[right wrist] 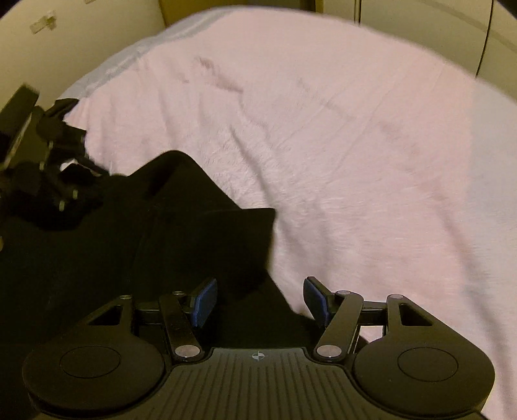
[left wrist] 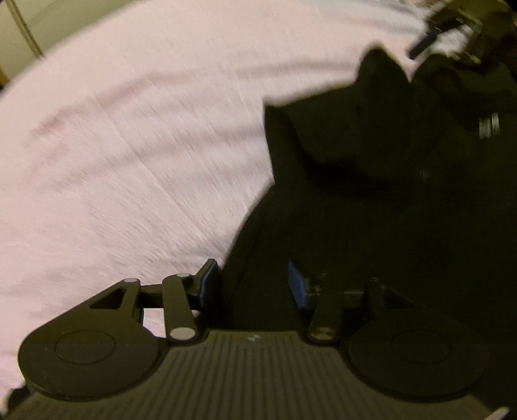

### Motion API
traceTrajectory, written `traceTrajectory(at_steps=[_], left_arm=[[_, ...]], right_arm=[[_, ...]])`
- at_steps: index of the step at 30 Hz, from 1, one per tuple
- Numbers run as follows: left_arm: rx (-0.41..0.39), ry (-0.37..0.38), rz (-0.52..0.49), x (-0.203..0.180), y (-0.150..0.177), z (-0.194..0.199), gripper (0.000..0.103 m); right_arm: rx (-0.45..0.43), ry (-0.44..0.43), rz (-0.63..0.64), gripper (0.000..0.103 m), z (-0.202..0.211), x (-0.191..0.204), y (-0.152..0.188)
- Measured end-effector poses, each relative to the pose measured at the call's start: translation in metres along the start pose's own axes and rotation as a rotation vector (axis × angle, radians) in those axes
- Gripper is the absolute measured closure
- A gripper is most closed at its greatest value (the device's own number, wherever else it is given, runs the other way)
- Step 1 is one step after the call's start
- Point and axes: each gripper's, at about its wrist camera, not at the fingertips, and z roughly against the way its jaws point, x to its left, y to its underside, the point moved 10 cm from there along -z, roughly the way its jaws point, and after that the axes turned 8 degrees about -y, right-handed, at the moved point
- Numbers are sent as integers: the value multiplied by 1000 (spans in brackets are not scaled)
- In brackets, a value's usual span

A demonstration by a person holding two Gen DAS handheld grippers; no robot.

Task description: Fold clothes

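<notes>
A black garment [left wrist: 371, 200] lies bunched on a pink fleecy blanket [left wrist: 129, 145]. It fills the right half of the left wrist view and the lower left of the right wrist view [right wrist: 161, 232]. My left gripper [left wrist: 253, 284] is open just above the garment's left edge, with nothing between its blue pads. My right gripper [right wrist: 260, 302] is open over the garment's right edge, also empty. The left gripper also shows in the right wrist view [right wrist: 55, 152] at the far left. The right gripper appears blurred in the left wrist view [left wrist: 452, 29] at top right.
The pink blanket [right wrist: 355, 145] covers a bed and stretches far to the right. A pale blue sheet edge [right wrist: 129, 58] shows at the back. Cream walls and a cupboard door [right wrist: 452, 26] stand behind the bed.
</notes>
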Motion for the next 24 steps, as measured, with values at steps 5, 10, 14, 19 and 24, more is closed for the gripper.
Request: traceTrajectory(at_steps=[5,10,14,19,24], left_arm=[[-29,28,3,0,7,6,100],[-153,-58,105,37,-7,49,101],[-243,-98,148,77,-39,75,100],[-196,-101,163,84,-55,43,98],[-155,-115,230,94,-16,40,90]], right_arm=[[49,-7,-92,66,-45,-9,0],[-3,39,-136,90,-21,-4,-26],[-115,100,-87,91,20,-14,-96],[-129,190,-60,94,4,-37,-137],[-166,291,-172,72,-3,-46,-117]])
